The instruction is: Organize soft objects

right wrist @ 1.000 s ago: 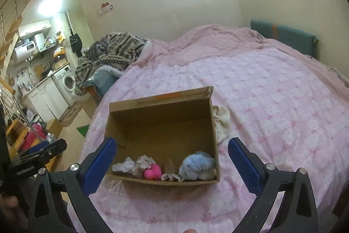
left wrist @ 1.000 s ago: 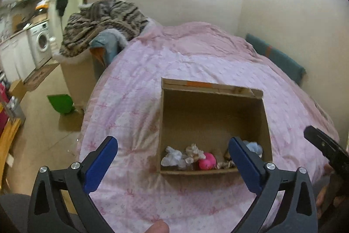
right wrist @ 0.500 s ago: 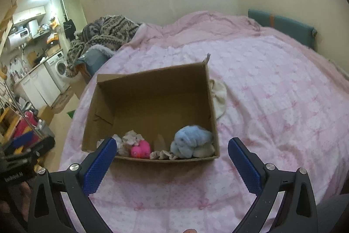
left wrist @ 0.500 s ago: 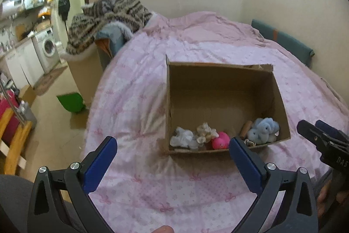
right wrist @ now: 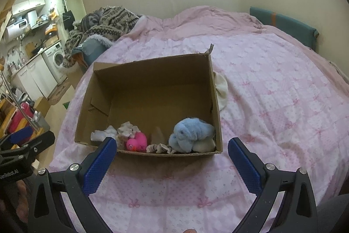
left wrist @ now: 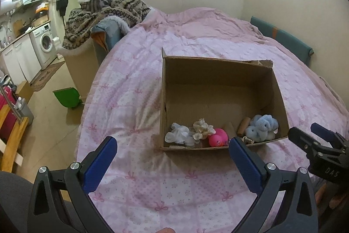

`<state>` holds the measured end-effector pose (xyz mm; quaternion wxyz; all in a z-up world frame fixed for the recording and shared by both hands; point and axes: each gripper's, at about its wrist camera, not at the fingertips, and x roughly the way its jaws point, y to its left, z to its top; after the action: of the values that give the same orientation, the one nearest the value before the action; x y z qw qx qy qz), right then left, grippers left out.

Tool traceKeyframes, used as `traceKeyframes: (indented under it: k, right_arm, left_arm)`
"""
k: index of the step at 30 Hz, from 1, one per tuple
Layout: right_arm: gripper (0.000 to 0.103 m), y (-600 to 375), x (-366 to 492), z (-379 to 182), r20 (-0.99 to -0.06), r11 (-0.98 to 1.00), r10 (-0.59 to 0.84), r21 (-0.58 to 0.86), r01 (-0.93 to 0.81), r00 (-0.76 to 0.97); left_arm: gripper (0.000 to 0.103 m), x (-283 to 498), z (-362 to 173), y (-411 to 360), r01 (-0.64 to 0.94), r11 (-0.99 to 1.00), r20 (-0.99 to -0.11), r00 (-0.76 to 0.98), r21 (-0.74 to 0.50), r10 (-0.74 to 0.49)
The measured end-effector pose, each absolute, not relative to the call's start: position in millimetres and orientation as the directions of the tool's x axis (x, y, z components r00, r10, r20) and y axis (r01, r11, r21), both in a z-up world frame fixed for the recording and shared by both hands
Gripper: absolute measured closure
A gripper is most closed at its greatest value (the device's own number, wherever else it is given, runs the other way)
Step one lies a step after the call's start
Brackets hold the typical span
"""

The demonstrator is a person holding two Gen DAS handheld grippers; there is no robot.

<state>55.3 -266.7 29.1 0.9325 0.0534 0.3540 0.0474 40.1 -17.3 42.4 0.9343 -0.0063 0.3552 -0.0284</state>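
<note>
Fluffy pale-blue plush toy (right wrist: 192,133) slumps (corner-tucked) inside the cardboard box (right wrist: 152,71).

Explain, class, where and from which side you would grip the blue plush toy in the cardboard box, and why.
Grip the blue plush toy across its rounded upper body, coming down from above through the open top of the cardboard box. It lies in the near right corner, so the walls block a side approach, while its top bulges clear. The right gripper, open, seems nearer to it.

Box (right wrist: 150,99) rear — bare, toys (right wrist: 189,134) frontward
</note>
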Motion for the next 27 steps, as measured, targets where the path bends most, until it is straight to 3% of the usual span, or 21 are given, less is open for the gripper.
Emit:
traceKeyframes:
  k: [27]
  right_arm:
    - [0.0, -262.4, 55.6, 25.9, -0.665, 0.993, 0.114, 0.105, -0.059, 0.738]
  left_arm:
    - [0.001, 39.4, 42.7, -18.6, 0.054, 0.998, -0.666, 0.743, -0.04, -0.067]
